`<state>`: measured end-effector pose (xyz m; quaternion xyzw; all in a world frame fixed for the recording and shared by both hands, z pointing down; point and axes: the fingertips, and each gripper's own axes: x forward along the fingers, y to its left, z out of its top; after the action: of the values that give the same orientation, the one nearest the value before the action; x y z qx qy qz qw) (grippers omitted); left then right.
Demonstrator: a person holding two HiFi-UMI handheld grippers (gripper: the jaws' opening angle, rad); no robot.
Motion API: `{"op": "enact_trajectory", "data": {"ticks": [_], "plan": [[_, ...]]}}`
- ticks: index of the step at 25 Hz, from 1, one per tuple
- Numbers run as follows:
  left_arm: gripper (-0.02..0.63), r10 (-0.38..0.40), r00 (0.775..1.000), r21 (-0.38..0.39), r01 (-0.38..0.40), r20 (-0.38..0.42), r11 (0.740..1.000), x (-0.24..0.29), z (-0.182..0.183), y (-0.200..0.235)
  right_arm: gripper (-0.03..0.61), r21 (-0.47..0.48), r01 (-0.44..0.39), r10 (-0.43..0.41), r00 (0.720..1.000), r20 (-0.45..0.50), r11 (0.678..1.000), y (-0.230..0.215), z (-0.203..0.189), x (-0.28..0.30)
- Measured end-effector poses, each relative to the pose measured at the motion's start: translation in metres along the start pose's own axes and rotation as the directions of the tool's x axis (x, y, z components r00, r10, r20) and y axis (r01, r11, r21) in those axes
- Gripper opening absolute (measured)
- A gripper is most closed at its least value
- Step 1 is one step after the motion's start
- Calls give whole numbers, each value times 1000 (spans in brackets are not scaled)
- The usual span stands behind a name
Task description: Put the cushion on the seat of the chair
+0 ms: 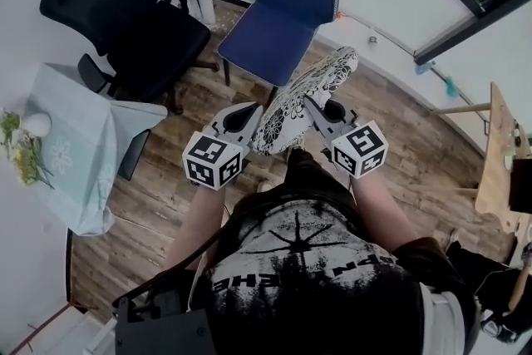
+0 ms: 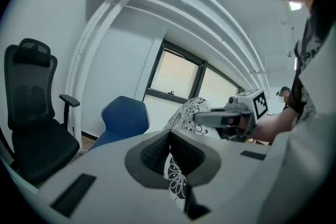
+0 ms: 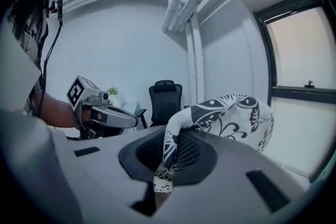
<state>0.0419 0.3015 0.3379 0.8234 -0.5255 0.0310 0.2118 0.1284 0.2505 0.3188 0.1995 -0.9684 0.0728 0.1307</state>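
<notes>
A black-and-white patterned cushion hangs in the air between my two grippers, just in front of a blue chair with a bare seat. My left gripper is shut on the cushion's near left edge, with the fabric pinched between its jaws. On the opposite edge my right gripper is shut too, the cloth clamped in its jaws. In the left gripper view the cushion bulges ahead of the blue chair. In the right gripper view the cushion fills the middle right.
A black office chair stands left of the blue one. A small table with a pale cloth and flowers is at the far left. A wooden table is at the right edge. The floor is wood planks.
</notes>
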Motion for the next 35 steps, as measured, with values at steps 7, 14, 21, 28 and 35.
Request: {"op": "enact_trajectory", "data": {"ticks": [7, 14, 21, 28, 35], "plan": [[15, 64, 998, 11, -64, -25, 998, 30, 8, 32, 26, 9, -67, 67, 998, -17, 998, -32, 1, 39], [15, 112, 993, -12, -113, -20, 994, 78, 36, 60, 26, 10, -155, 155, 988, -14, 988, -79, 23, 77], [15, 159, 987, -17, -159, -27, 987, 133, 64, 84, 26, 17, -192, 193, 981, -21, 981, -142, 35, 101], [15, 199, 979, -11, -200, -50, 980, 177, 78, 105, 26, 37, -232, 233, 972, -27, 972, -190, 36, 124], [15, 237, 968, -2, -238, -78, 971, 209, 85, 125, 26, 66, -286, 288, 957, -26, 956, -220, 34, 149]]}}
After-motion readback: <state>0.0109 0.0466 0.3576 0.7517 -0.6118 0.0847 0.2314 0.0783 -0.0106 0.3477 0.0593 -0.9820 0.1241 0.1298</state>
